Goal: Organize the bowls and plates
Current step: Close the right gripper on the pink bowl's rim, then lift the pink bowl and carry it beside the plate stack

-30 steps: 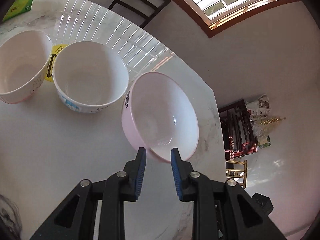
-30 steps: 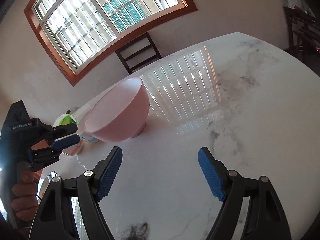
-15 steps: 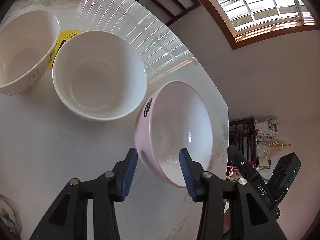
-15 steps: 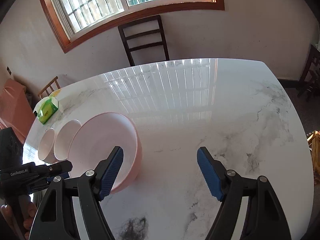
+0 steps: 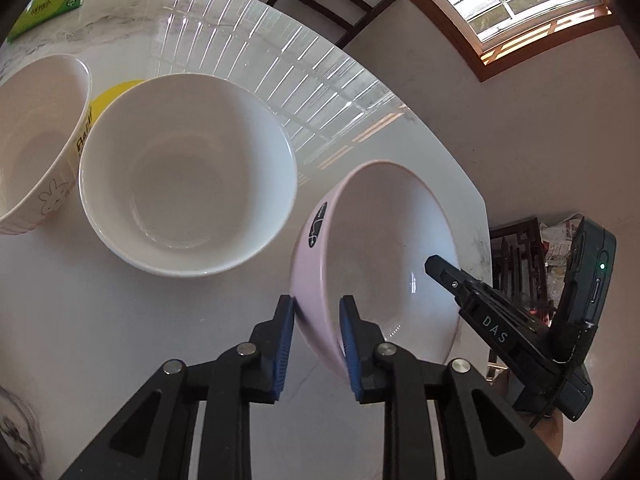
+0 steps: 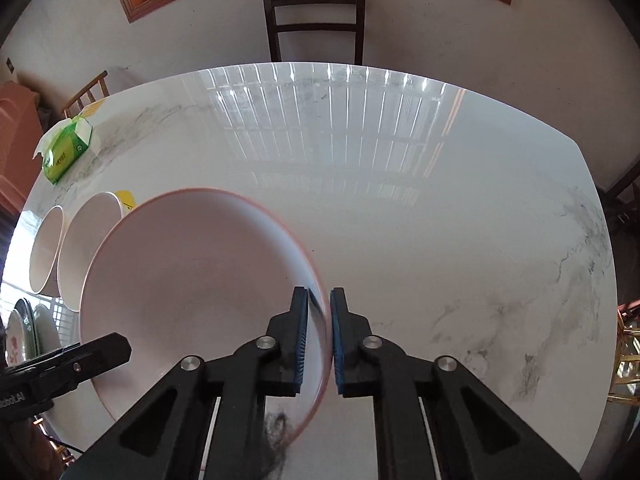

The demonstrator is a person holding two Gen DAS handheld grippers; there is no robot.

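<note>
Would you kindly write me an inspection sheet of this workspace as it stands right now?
Surface: marble table, glossy, window glare.
Job's things: pink bowl tilted; white bowl and cream bowl upright beside it; plates at the left edge.
Clutter: green tissue pack; yellow label behind the bowls.
Grippers: left gripper jaws closing on the pink bowl's rim; right gripper shut on the opposite rim.
Cables: nothing seen.
Surroundings: chair, window.

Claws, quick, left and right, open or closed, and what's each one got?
Left claw: closing on the pink bowl rim, one pad on each side.
Right claw: shut on the same bowl's opposite rim.
</note>
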